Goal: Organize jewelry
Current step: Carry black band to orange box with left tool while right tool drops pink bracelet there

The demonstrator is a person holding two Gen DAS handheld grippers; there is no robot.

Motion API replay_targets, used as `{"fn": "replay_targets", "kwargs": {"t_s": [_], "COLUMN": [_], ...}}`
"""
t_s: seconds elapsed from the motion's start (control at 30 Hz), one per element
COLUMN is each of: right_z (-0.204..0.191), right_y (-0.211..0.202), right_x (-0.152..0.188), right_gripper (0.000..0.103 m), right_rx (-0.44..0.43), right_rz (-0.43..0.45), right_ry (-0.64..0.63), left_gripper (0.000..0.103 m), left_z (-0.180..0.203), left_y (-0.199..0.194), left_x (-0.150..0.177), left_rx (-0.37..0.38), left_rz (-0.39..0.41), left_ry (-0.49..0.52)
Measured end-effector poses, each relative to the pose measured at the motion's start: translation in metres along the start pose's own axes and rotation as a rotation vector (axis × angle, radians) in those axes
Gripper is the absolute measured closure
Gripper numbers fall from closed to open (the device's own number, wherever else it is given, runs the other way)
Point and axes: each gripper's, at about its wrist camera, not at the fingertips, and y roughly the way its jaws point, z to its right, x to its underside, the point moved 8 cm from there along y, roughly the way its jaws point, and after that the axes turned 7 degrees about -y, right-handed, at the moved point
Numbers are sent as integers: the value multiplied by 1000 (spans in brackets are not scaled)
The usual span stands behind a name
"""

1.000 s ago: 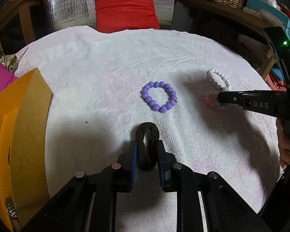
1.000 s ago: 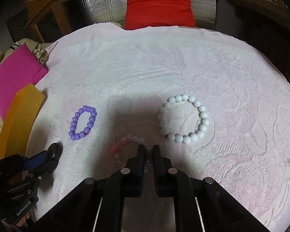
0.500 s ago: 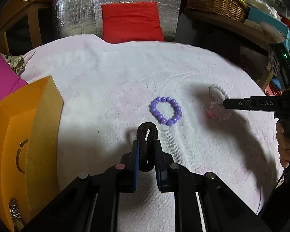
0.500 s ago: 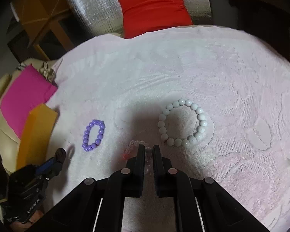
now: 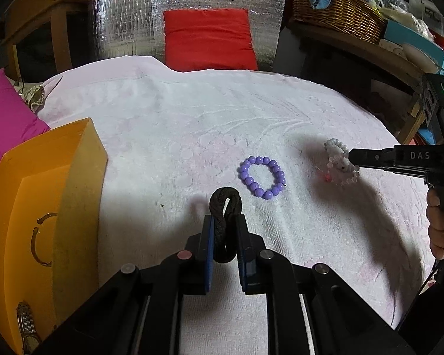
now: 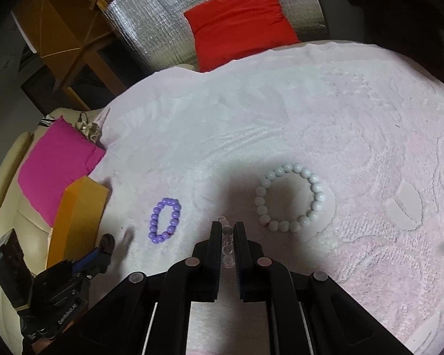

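Pinching a dark braided bracelet, the left gripper floats beside the orange box; right gripper clamps what looks like a clear bead bracelet, purple one lying between them.

"DAS" in white on the right gripper, faint unreadable lettering on left gripper

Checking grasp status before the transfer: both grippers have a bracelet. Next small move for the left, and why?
Probably swing the left gripper left over the orange box and release there. It is shut on the dark braided bracelet, held off the white cloth, and the box sits open with other pieces inside. The right gripper is shut on the clear bead bracelet.
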Motion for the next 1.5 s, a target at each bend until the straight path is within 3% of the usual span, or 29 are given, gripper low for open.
{"fn": "replay_targets", "kwargs": {"t_s": [0.33,0.53,0.93,1.5], "right_z": [-35,-68,-141,-260], "right_y": [-14,-17,-15,0], "right_x": [-7,-7,24,37], "right_gripper": [94,94,94,94], "right_rx": [-102,-160,-203,-303], "right_rz": [84,137,123,86], "right_ry": [-30,-70,-160,-278], "left_gripper": [89,89,89,89], "left_z": [-8,-16,-54,-163], "left_y": [-12,-35,-79,-115], "left_x": [-2,-4,-12,2], "left_rx": [-3,-3,-19,-210], "left_rz": [30,88,203,266], "left_ry": [-30,-62,-128,-225]}}
